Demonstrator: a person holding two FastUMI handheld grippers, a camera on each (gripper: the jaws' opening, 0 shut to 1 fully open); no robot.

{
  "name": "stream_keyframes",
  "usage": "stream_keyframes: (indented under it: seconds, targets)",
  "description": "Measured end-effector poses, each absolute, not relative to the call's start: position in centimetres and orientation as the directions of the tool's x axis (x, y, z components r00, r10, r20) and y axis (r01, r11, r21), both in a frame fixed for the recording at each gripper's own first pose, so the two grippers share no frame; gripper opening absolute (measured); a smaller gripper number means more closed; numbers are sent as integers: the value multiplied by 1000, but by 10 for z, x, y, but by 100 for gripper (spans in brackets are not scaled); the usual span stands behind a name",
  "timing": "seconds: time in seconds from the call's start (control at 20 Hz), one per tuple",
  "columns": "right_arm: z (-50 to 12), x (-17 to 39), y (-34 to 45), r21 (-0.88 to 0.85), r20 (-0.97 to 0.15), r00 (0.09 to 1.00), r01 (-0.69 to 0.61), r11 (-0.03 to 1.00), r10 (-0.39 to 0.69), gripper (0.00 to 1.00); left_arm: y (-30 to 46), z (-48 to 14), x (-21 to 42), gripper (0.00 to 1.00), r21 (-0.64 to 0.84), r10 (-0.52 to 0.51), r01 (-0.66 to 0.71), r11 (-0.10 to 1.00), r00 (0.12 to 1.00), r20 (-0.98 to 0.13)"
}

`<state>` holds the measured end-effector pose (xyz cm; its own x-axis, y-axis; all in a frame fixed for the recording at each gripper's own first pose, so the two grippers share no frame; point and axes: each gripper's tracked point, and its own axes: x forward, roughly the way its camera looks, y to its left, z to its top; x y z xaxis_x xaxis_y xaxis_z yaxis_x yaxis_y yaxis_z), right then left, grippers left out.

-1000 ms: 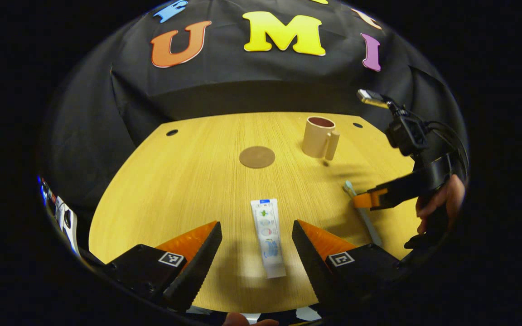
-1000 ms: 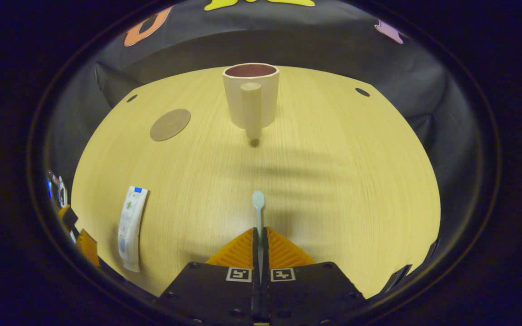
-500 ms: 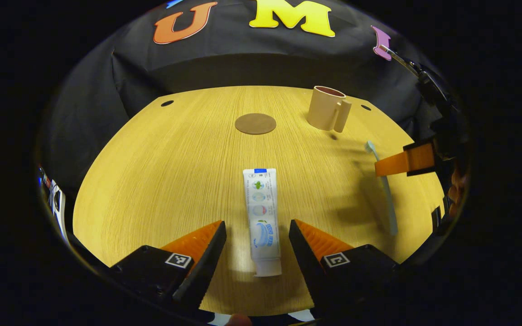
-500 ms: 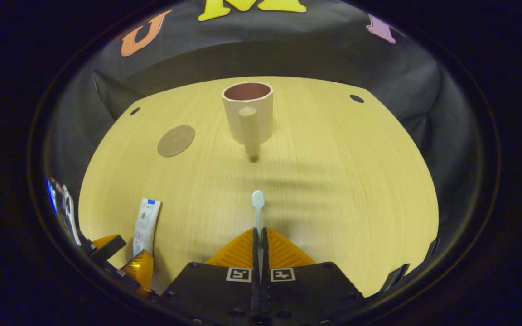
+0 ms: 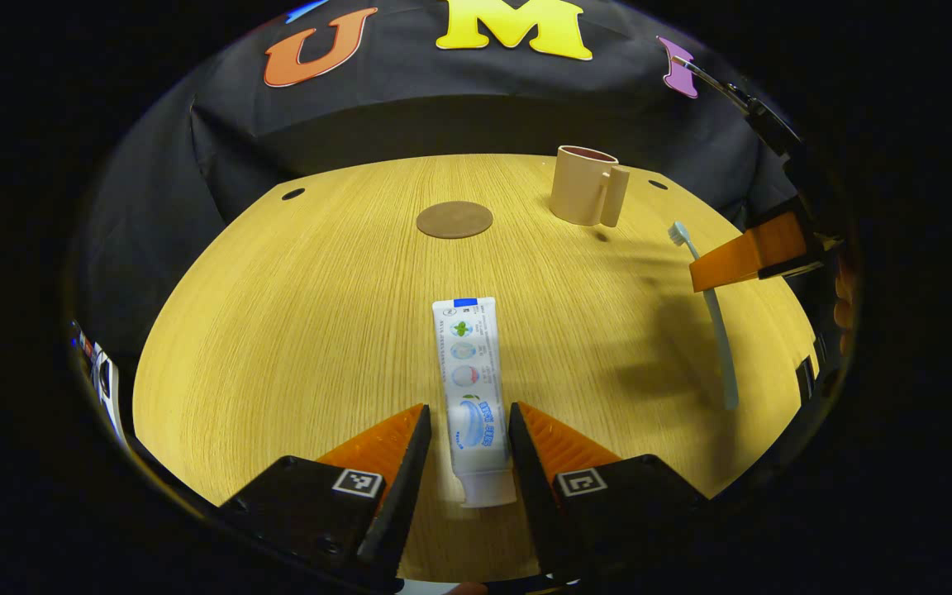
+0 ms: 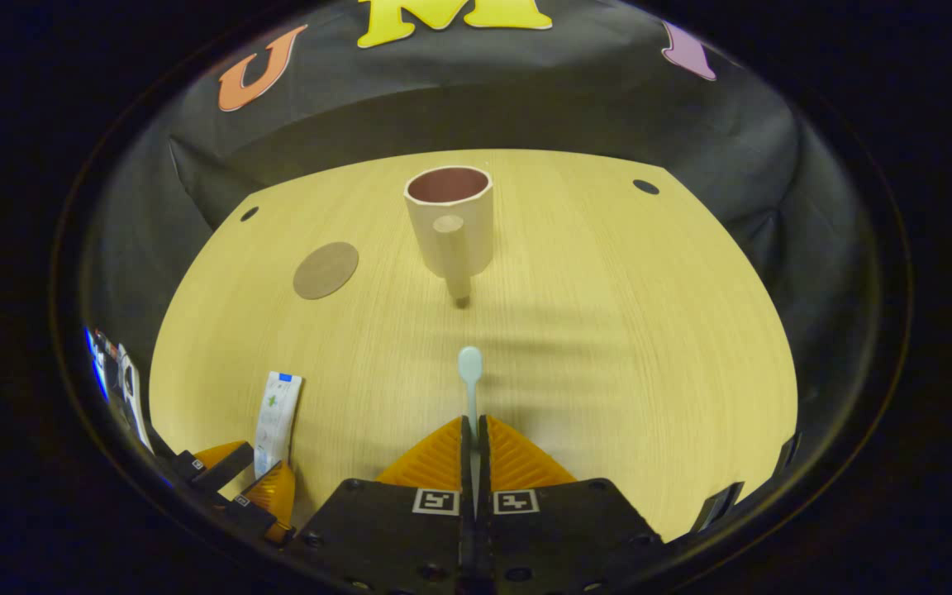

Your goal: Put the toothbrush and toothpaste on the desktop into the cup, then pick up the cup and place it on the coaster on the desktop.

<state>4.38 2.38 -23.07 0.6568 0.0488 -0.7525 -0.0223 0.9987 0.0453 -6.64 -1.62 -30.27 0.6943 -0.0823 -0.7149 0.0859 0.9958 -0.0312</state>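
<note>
Two hand-held grippers work over one wooden counter [image 5: 294,314]. Left hand-held gripper [image 5: 466,430] has its orange fingers straddling the cap end of the single toothpaste tube [image 5: 469,364], one on each side and very near it; whether they press on it yet I cannot tell. Right hand-held gripper [image 6: 473,438] has its fingers pressed together on the handle of the single toothbrush [image 6: 469,380], pinching it.

On the counter stand one cup [image 6: 449,219] and one round brown coaster [image 6: 326,269], apart from each other at the far side, the coaster left of the cup. The cup is upright, its handle turned toward the right gripper view's camera.

The toothpaste tube lies flat near the counter's front edge, its long axis running away from the left hand-held gripper, cap end nearest, flat crimped end pointing toward the coaster.

The toothbrush, seen in the left gripper view [image 5: 711,318] off to the right, is held clear of the counter, its long axis along the right hand-held gripper's fingers, the brush head forward toward the cup and the handle trailing down behind.
</note>
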Motion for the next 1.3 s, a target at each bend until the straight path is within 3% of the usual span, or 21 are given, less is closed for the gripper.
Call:
stream_keyframes:
  seconds: [0.05,0.1,0.15,0.45,0.5,0.55,0.75,0.9,1.3]
  targets:
    - [-229,44,24,46,-752,657,-23,999,49,0,-16,-304,-66,65,-35,-84,84,996,688,-721]
    - [-227,42,24,44,-753,656,-23,999,49,0,-15,-304,-65,54,-37,-84,83,996,683,-725]
    - [-226,42,24,45,-752,657,-22,999,48,0,-15,-304,-63,52,-39,-83,79,996,680,-728]
    - [-226,39,19,55,-755,654,-12,998,49,0,-17,-304,-45,49,-26,-88,102,994,667,-740]
    - [-223,38,19,56,-754,655,-12,998,50,0,-16,-304,-45,39,-29,-89,101,994,664,-742]
    - [-222,38,19,60,-754,655,-11,998,52,0,-16,-304,-44,45,-31,-91,102,994,661,-745]
    - [-214,45,19,65,-737,673,-18,998,60,0,-14,-291,-40,36,-58,-107,94,994,671,-734]
    - [-195,51,22,84,-707,703,-26,996,78,0,-9,-261,-25,35,-82,-120,87,993,727,-676]
    - [-89,115,41,133,-498,857,-78,988,135,0,1,-183,11,35,-95,-121,83,992,836,-535]
